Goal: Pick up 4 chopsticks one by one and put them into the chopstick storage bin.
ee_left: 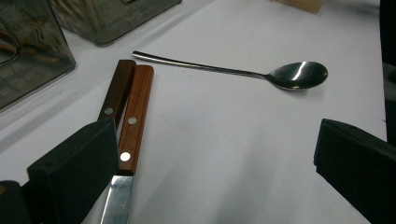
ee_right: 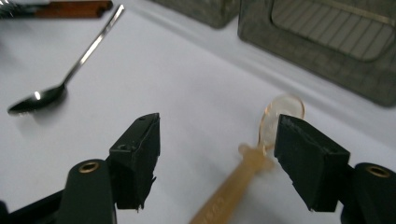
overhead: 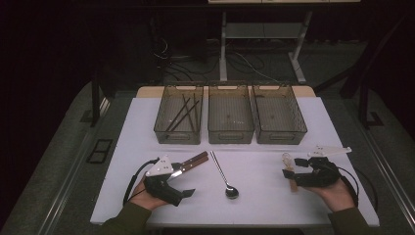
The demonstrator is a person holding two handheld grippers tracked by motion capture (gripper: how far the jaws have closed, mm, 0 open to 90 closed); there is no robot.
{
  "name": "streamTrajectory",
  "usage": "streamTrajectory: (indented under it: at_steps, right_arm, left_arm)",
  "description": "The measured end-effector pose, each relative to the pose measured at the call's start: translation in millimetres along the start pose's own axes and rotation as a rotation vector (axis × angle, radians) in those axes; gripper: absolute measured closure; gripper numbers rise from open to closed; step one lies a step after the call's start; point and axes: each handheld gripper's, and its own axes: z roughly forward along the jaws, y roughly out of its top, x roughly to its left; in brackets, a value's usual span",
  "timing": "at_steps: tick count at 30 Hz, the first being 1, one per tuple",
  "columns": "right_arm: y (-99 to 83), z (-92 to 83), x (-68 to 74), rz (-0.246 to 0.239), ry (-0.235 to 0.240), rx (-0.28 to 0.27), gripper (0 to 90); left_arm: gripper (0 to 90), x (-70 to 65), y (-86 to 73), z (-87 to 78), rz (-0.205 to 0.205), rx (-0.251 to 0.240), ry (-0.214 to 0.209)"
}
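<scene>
Glossy metal spoon [ee_left: 285, 74], wood-handled knives [ee_left: 133, 112], translucent plastic spoon [ee_right: 261, 149], matt white table [overhead: 264, 196].

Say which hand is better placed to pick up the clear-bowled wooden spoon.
Right. The right gripper stands open with the spoon lying between its jaws, untouched. The left gripper sits by the knives, across the metal spoon from it.

Three bins [overhead: 230, 129]; two knives [ee_left: 130, 126]; two spoons [overhead: 224, 175]; chopsticks [overhead: 183, 115].

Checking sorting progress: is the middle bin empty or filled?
Empty: the middle bin shows bare floor, while the left bin holds sticks.
</scene>
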Motion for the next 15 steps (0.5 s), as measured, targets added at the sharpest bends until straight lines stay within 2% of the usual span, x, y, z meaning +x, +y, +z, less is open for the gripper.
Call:
streamTrajectory:
  at_steps: [7, 15]
  right_arm:
    - [-13.0, 2.2, -0.7, 0.019, -0.039, 0.069, 35.3]
    - [-15.3, 12.4, -2.8, 0.029, -0.063, 0.107, 43.4]
  left_arm:
    - [0.0, 0.4, -0.3, 0.2, -0.001, 0.001, -0.001]
    - [0.0, -0.1, -0.1, 0.5, -0.002, 0.002, 0.000]
